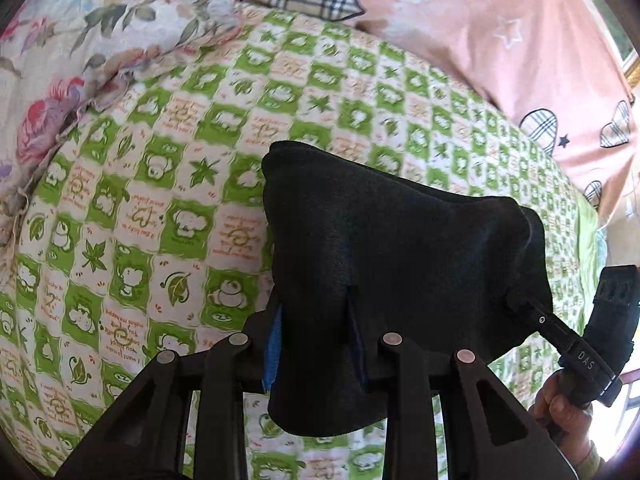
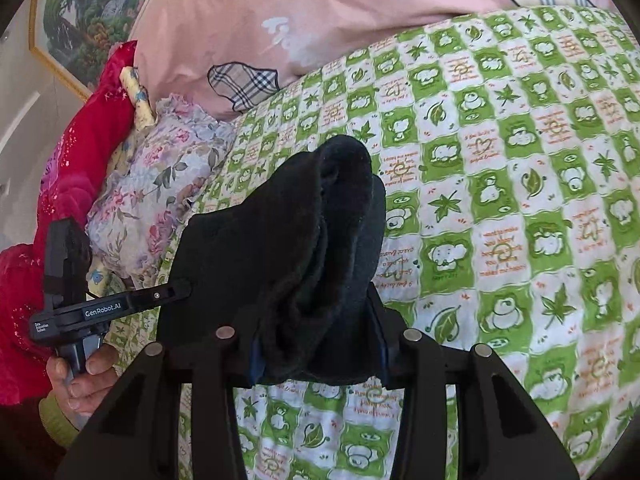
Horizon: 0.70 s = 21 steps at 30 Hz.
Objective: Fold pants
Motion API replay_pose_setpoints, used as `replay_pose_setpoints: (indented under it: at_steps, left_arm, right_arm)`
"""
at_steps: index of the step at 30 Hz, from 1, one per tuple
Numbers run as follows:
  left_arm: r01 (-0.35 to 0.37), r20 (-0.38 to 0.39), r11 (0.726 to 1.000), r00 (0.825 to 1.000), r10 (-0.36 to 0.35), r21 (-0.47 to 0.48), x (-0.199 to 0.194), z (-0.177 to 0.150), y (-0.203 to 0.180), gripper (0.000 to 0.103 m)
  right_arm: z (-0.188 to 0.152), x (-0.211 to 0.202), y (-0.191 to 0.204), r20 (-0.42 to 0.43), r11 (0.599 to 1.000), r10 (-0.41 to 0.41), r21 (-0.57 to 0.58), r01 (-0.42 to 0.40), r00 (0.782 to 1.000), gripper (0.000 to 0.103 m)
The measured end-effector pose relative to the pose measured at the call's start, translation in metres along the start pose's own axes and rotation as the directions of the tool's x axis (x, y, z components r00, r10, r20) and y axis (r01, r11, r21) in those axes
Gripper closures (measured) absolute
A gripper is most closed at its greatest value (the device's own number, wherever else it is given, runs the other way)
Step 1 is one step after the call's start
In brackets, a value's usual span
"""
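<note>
Seemingly mid-fold: the black pants (image 1: 400, 264), already bunched into several layers, hang lifted above the middle of the green-checked bed cover (image 1: 160, 208). Left gripper (image 1: 316, 344) and right gripper (image 2: 320, 344) each clamp an edge; laying down and squaring remain.

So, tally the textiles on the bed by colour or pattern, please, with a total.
Black pants: 1
Green checked sheet: 1
Pink quilt with plaid hearts: 1
Floral pillow: 1
Red fabric: 1
Total: 5
</note>
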<state>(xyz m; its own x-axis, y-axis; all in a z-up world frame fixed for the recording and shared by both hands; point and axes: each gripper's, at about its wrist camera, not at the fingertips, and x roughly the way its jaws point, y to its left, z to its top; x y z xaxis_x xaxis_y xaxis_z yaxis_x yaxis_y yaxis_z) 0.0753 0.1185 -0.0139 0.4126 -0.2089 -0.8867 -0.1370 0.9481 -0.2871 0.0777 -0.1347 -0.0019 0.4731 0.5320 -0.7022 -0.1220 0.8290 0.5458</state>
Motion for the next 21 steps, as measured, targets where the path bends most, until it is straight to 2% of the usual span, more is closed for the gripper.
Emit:
replay_pose_setpoints:
  at_steps: [2, 4, 8, 13, 18, 21]
  left_arm:
    - [0.001, -0.007, 1.000, 1.000, -0.001, -0.002, 0.006, -0.002, 0.003, 0.074]
    - [0.001, -0.011, 1.000, 1.000, -0.001, 0.004, 0.009, -0.004, 0.004, 0.072]
    - [-0.012, 0.002, 1.000, 1.000, 0.012, 0.004, 0.010, -0.007, 0.006, 0.059]
    - [-0.027, 0.003, 1.000, 1.000, 0.027, -0.002, 0.010, -0.011, 0.009, 0.049]
    - [-0.042, -0.010, 0.999, 0.999, 0.042, -0.018, 0.007, -0.015, 0.010, 0.039]
    - [-0.046, -0.014, 0.999, 0.999, 0.046, -0.020, 0.004, -0.018, 0.009, 0.037]
  right_arm:
    - [-0.001, 0.005, -0.003, -0.011, 1.000, -0.007, 0.003, 0.007, 1.000, 0.060]
    - [-0.002, 0.008, -0.009, -0.024, 1.000, -0.002, 0.024, 0.003, 1.000, 0.054]
    - [-0.004, 0.011, -0.021, -0.038, 0.998, -0.046, 0.043, 0.047, 0.998, 0.048]
    - [-0.006, 0.008, -0.028, -0.026, 0.998, -0.051, 0.045, 0.052, 0.998, 0.038]
    - [-0.005, 0.001, -0.028, -0.013, 0.997, -0.055, 0.047, 0.055, 0.998, 0.037]
    - [-0.005, -0.004, -0.028, 0.000, 0.998, -0.050, 0.048, 0.050, 0.999, 0.036]
